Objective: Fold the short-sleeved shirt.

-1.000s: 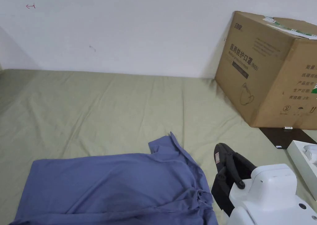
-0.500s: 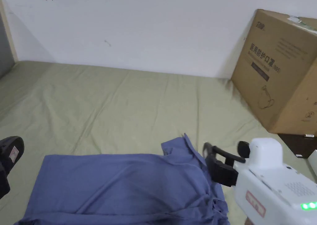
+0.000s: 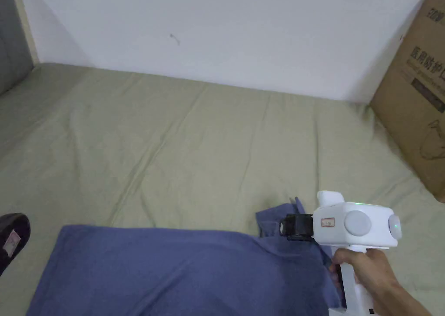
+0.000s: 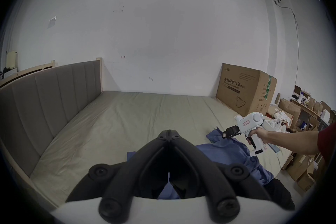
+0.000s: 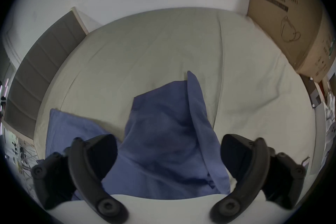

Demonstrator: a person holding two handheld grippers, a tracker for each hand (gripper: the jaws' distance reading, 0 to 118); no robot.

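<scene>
Where the olive-sheeted bed (image 3: 182, 130) meets its near edge, the blue short-sleeved shirt (image 3: 174, 273) lies spread flat. Right gripper (image 5: 168, 155): jaws spread wide, astride a raised shirt sleeve (image 5: 181, 109), not clenched. Left gripper (image 4: 169, 132): jaws closed together, holding nothing. Cardboard box (image 3: 417, 95): at the bed's far right.

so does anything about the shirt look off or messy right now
Yes. The blue shirt lies mostly flat on the bed sheet, but its far right corner is bunched, with one flap standing up instead of lying flat. The right tongs are open around that bunched part. The sheet is wrinkled too.
</scene>
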